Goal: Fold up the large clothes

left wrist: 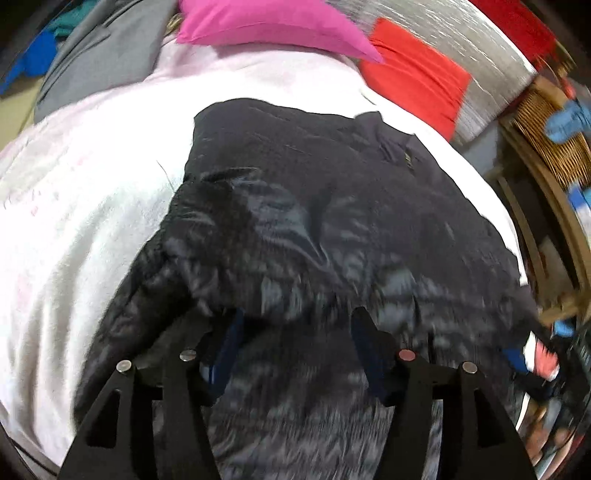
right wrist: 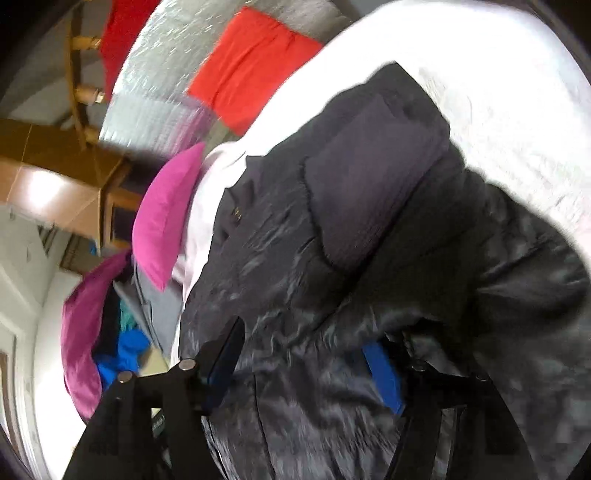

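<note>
A large black padded jacket (left wrist: 314, 206) lies bunched on a white bedsheet (left wrist: 74, 221). My left gripper (left wrist: 295, 332) is open, its two fingers spread wide over the jacket's near, shiny part, with nothing clamped between them. In the right wrist view the same jacket (right wrist: 369, 221) fills the middle, a matte dark panel folded on top. My right gripper (right wrist: 306, 343) is open too, its fingers spread over the jacket's shiny fabric; the right finger (right wrist: 384, 373) is partly covered by cloth.
A magenta pillow (left wrist: 266, 22) and a red cloth (left wrist: 413, 77) lie at the bed's far side by a silver quilted cover (left wrist: 461, 37). A grey garment (left wrist: 96, 55) lies at far left. A wooden rack (left wrist: 546, 155) stands right. More clothes (right wrist: 110, 332) are piled beside the bed.
</note>
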### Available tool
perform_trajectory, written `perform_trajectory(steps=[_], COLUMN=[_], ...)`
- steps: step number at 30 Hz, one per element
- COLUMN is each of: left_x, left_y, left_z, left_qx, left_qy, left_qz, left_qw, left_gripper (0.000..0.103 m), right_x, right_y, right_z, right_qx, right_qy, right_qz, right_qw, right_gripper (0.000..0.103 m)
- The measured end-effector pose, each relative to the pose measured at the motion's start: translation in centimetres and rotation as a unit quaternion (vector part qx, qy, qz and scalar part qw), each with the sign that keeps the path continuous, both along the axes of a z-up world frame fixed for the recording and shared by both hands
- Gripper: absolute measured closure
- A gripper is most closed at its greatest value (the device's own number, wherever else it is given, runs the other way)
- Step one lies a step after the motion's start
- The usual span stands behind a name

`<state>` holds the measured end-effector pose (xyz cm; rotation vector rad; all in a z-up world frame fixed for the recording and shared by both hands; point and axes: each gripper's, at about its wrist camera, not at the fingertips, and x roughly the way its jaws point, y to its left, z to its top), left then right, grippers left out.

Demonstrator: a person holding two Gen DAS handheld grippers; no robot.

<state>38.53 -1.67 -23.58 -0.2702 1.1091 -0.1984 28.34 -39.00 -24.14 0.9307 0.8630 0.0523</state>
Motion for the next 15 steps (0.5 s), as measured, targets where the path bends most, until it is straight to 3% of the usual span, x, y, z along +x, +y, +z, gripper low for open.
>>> perform_trajectory(steps=[4,7,9,12,15], left_x=[-1.4,-1.6,-1.6,0.0,1.6], left_y=[1.8,3.5,5.1,6.7,7.5], left_z=[2.0,3.5,4.0,3.0,1.5], left_qx=[0.028,0.063,0.065,0.071,0.069], left_qy=[-0.043,-0.084,-0.097,-0.076,-0.045], left_qz=[-0.007,0.021,0.048,0.086,0.097], left_qw=[0.9987,0.9943,0.992,0.9909,0.9919], left_gripper=[0.04,0.039,0.033,0.032,0.032], right_x=[-1.7,-2.6,-3.0,-2.2,0.2], right_y=[-1.4,-3.1,-4.3,-5.1,-5.5], right_z=[1.8,2.9,3.4,3.6,2.8], right_qx=[-0.017,-0.04,-0.06,-0.093,-0.135], right_qy=[-0.027,-0.042,-0.046,-0.036,-0.008], right_qz=[0.006,-0.033,-0.067,-0.107,-0.112], right_qw=[0.999,0.998,0.995,0.989,0.984], right_gripper=[0.034,0.034,0.034,0.034,0.034])
